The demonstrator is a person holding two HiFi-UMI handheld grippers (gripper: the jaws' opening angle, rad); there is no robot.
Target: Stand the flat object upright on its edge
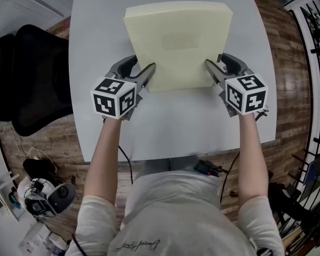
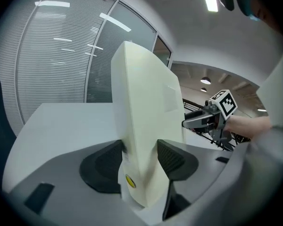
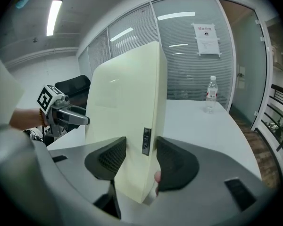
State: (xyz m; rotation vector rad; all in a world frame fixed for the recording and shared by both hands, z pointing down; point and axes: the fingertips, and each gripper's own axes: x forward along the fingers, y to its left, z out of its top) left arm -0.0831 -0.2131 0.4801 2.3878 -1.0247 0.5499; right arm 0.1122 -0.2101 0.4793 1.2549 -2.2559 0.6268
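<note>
Currently the cream flat box (image 1: pixel 178 47) stands upright on its edge on the grey table (image 1: pixel 176 124), tilted slightly. The left gripper (image 1: pixel 147 73) clamps its left side and the right gripper (image 1: pixel 213 71) its right side, pads pressing both faces.

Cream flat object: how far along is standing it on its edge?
Done: the cream flat object stands near upright, its lower edge apparently on the white table. In hand: the left gripper and right gripper each clamp one lower corner, pads on both faces. Left: releasing it so that it stands alone; neither gripper has let go.
</note>
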